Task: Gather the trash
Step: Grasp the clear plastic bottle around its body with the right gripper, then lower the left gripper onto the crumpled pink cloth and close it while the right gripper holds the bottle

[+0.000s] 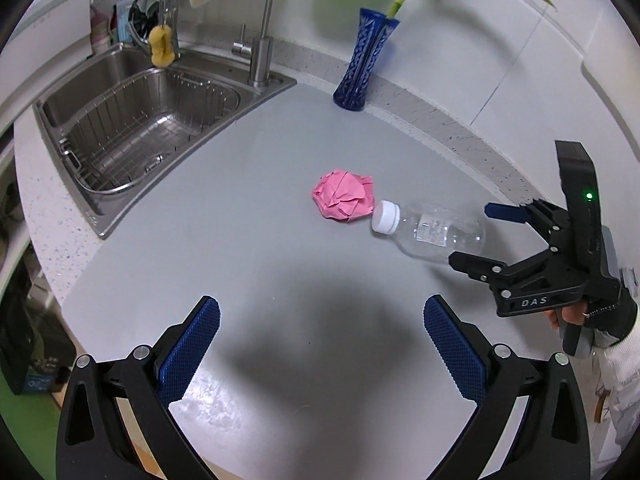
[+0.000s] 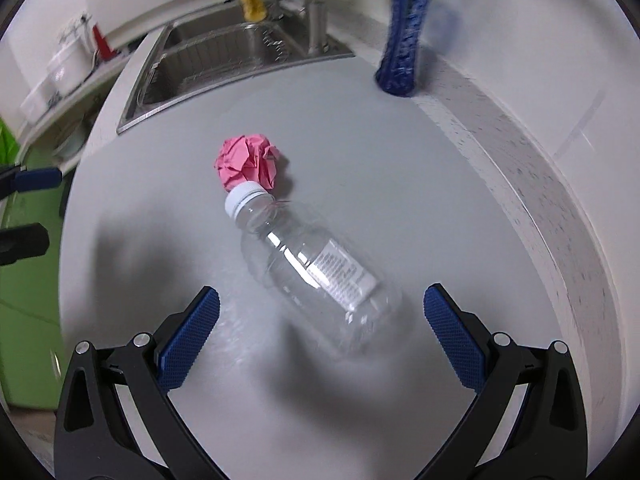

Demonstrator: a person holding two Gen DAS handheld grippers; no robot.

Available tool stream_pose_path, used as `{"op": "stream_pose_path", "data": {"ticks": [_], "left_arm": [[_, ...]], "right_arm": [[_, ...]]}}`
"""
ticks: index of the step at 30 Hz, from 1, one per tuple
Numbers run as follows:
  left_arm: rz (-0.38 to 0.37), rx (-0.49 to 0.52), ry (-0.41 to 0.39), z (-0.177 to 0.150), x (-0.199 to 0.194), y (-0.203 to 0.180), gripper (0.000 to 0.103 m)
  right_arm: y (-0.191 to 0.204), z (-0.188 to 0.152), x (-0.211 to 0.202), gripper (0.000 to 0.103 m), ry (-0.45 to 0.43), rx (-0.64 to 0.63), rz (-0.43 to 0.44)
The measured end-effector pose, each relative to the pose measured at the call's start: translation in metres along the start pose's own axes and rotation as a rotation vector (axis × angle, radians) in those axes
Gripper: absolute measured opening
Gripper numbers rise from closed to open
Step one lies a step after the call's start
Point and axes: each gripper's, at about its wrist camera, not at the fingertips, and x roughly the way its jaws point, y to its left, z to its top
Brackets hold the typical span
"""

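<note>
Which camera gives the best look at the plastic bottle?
The right wrist view: the bottle lies large and whole between the open right gripper, cap and label plain. The left wrist view shows it smaller, off to the side, its base behind that gripper.

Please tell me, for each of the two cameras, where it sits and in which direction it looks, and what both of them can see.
Left wrist: sits on the left gripper, looks across the grey counter toward the sink; shows its own open fingers and the right gripper.
Right wrist: sits on the right gripper, looks down at the clear bottle; its own open fingers show.
Shared: bottle, pink crumpled paper, blue vase, sink.
</note>
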Motion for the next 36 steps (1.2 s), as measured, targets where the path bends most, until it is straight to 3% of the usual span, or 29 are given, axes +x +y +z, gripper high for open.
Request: {"op": "stream_pose_path", "data": {"ticks": [9, 12, 18, 23, 36], "left_arm": [[-0.006, -0.04, 0.032, 0.003, 0.02, 0.011, 0.098], [-0.007, -0.05, 0.035, 0.004, 0.023, 0.013, 0.098], [-0.012, -0.051, 0.038, 0.003, 0.023, 0.013, 0.098], [-0.017, -0.041, 0.036, 0.005, 0.024, 0.011, 0.098], [-0.036, 0.054, 0.049, 0.036, 0.051, -0.013, 0.098]], "right_arm": [[0.011, 0.016, 0.039, 0.099, 0.069, -0.258, 0.043], [0.012, 0.019, 0.042, 0.075, 0.093, -0.281, 0.073], [0.012, 0.021, 0.041, 0.07, 0.092, -0.29, 0.09], [0.007, 0.014, 0.023, 0.065, 0.07, -0.222, 0.141], [-0.024, -0.012, -0.026, 0.064, 0.036, 0.174, 0.163]]}}
